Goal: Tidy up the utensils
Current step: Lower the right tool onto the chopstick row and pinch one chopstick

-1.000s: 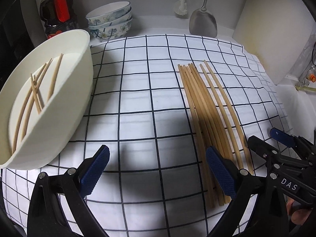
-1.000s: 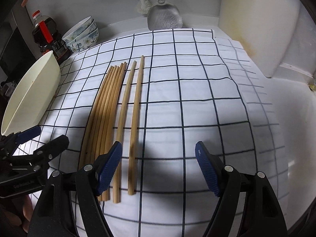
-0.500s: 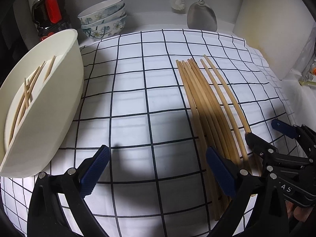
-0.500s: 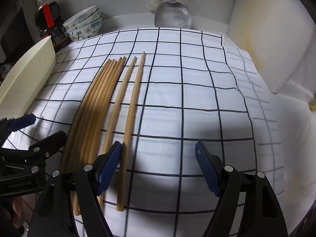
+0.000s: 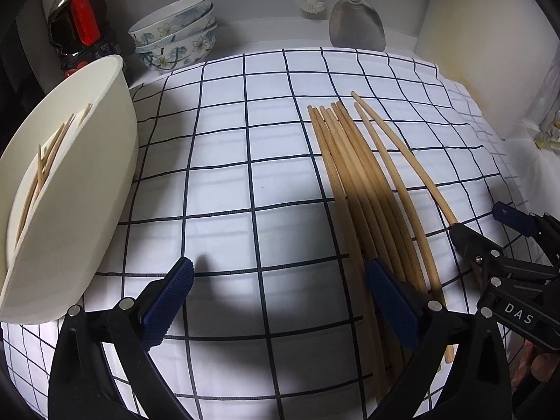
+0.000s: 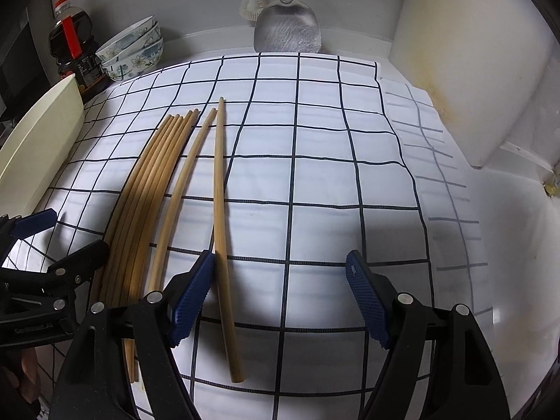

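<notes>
Eight wooden chopsticks lie lengthwise on the checked cloth covering the bench: six packed side by side, then two single ones just to their 3 o'clock side, a bit apart. In the right wrist view the right gripper has its fingers spread wide w/ nothing clamped; the outermost stick runs just inside its left finger, touching or nearly so, can't tell which. In the left wrist view the left gripper is also released, gripping nothing; its right finger sits over the bundle's near ends. White basin tilted at 9 o'clock holds more chopsticks, approx four, exact count unclear. Three stacked floral bowls at 11 o'clock, one dark sauce bottle beside them. One metal spatula and one brush at 12 o'clock against the wall.
</notes>
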The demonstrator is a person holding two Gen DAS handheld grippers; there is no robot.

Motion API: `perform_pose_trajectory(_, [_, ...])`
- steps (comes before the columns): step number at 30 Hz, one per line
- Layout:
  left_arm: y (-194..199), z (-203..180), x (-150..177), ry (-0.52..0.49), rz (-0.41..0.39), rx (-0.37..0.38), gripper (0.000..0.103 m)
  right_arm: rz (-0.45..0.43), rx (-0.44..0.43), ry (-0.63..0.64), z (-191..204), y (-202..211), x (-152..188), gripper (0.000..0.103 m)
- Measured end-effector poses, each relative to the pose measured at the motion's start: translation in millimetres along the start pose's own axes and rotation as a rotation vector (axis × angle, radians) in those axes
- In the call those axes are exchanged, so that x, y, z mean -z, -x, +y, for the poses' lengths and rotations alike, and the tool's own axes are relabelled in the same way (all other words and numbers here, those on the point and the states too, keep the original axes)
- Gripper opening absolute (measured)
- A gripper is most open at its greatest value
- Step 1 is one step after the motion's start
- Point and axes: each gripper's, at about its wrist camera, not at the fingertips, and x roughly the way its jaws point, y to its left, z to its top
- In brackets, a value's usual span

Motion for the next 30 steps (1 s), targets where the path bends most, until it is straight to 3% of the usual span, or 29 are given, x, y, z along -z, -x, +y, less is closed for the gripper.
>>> perform_pose_trajectory(15, [-5,6,-7,0.026,0.006,-0.062,0.097,-0.019,-0.022,0.037,4,-10,-13,0.073])
perform_pose_trajectory(19, [-13,7,-20,0.051,0.02,-0.032,0.095,-0.033,-0.044,0.063,7,-12,-16,0.068])
perform_pose_trajectory(21, [-14,5,-25,0.046,0.016,-0.029,0.091,-0.04,-0.053,0.079,9,-13,-19,0.062])
perform_pose_trajectory(26, [-12,-7,-31,0.016,-0.02,-0.014,0.066,-0.058,-0.065,0.108,14,-14,-22,0.053])
perform_pose_trajectory(28, [-11,-9,-30,0.007,-0.04,-0.011,0.061,-0.071,-0.068,0.123,16,-14,-22,0.048])
perform_pose_trajectory(30, [-9,-13,-29,-0.004,-0.05,-0.005,0.052,-0.068,-0.08,0.134,19,-14,-22,0.035])
